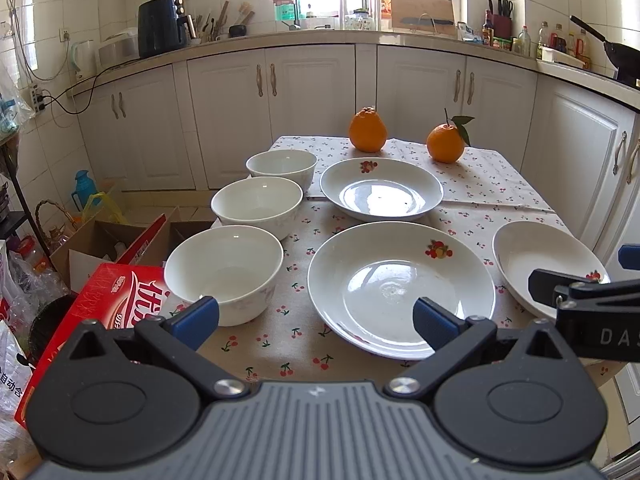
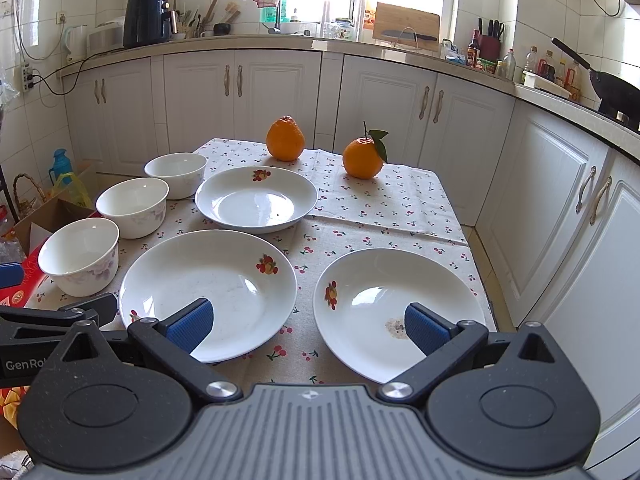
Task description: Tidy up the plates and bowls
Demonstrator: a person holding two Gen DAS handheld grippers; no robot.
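Three white bowls stand in a row on the table's left side: near point(image 1: 224, 272) point(image 2: 80, 254), middle point(image 1: 256, 204) point(image 2: 133, 206), far point(image 1: 281, 166) point(image 2: 176, 173). Three white fruit-print plates lie apart: far point(image 1: 381, 188) point(image 2: 256, 198), near middle point(image 1: 400, 286) point(image 2: 208, 290), near right point(image 1: 544, 260) point(image 2: 396, 308). My left gripper point(image 1: 316, 322) is open and empty, hovering at the table's front between the near bowl and the middle plate. My right gripper point(image 2: 308, 328) is open and empty, between the two near plates.
Two oranges point(image 1: 367, 130) point(image 1: 445, 145) sit at the far end of the cherry-print tablecloth point(image 1: 480, 176). A red carton point(image 1: 108, 304) and open cardboard boxes point(image 1: 92, 240) stand on the floor left of the table. White kitchen cabinets point(image 2: 540, 184) run behind and along the right.
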